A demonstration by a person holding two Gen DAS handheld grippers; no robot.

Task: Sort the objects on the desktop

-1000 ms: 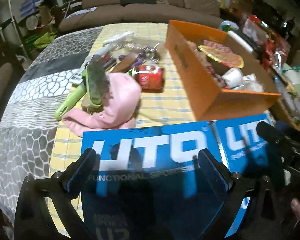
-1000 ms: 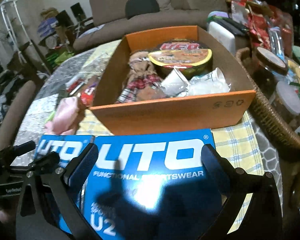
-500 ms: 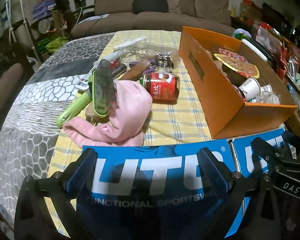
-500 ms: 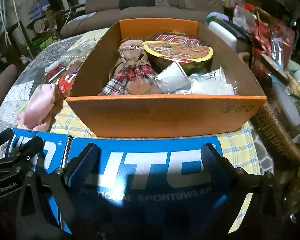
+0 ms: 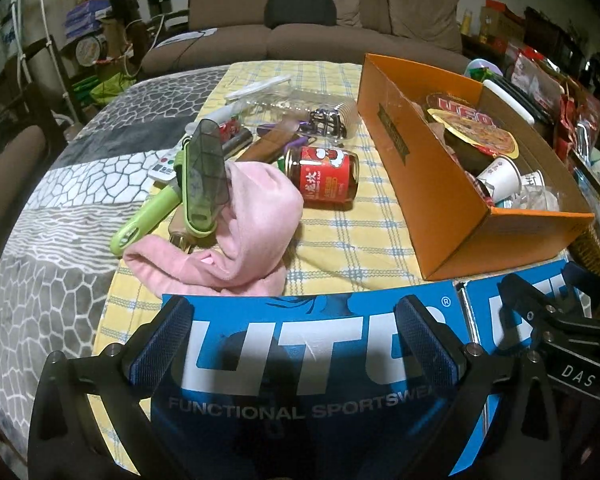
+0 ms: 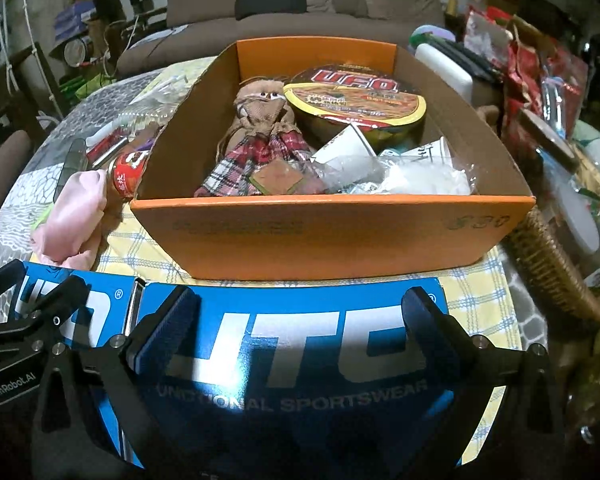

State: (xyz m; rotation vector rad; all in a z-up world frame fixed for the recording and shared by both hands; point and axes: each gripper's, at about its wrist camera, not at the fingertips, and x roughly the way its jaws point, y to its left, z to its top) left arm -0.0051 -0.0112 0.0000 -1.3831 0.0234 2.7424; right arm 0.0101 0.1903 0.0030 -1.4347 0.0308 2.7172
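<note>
Both tools spread wide above blue boxes
Left tool (image 5: 292, 332) and right tool (image 6: 300, 320) hover over blue boxes (image 5: 308, 360); orange box (image 6: 328, 232) lies just beyond

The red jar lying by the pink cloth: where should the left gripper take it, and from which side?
Grip the red jar across its round body, mid-label, coming from above. It lies on its side on the yellow cloth, gold lid pointing left toward the pink cloth, so the curved flanks are the exposed faces. The left gripper is open wide enough, probably; set one finger on the sofa side, one on the near side.
</note>
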